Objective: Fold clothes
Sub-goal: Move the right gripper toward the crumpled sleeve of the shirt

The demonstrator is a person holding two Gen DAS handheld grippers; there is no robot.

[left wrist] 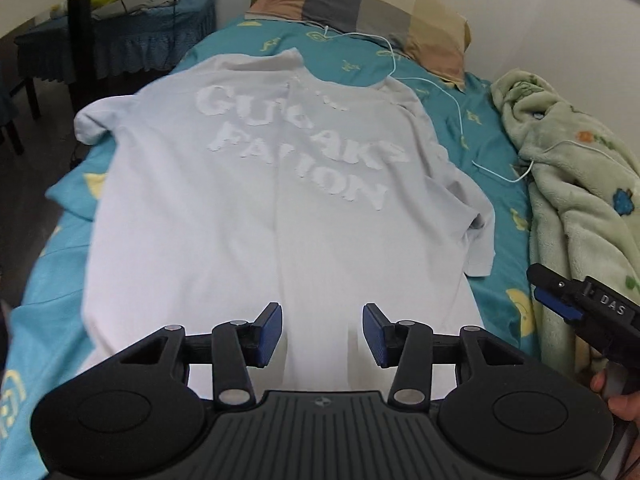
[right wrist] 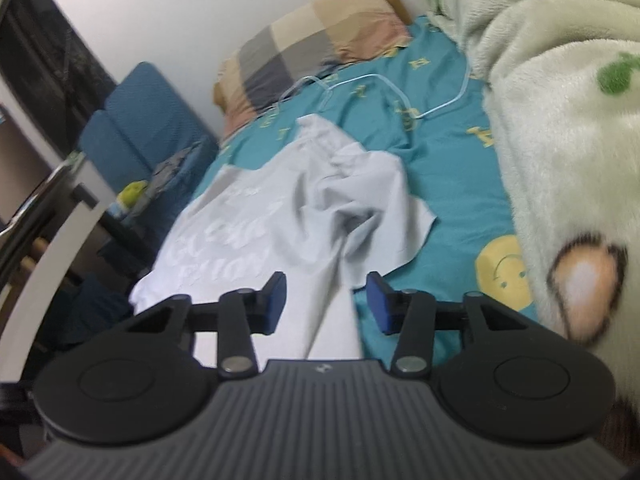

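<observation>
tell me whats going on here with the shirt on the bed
A person holds a two-finger gripper in each hand over a pale T-shirt spread lettering-up on a teal bedsheet. The left gripper and right gripper are both open near the hem, gripping nothing. The shirt's right sleeve is bunched, and no fold is made yet.

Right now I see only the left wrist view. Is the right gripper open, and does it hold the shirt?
Observer: The right gripper is open and holds nothing. One finger is over the shirt, the other over the teal sheet.
Operator: How does the right sleeve lie?
Observer: The right sleeve is bunched in deep folds, not flat.
Operator: Is anything close on that side?
Observer: The green fleece blanket rises beside the gripper's right finger.
</observation>
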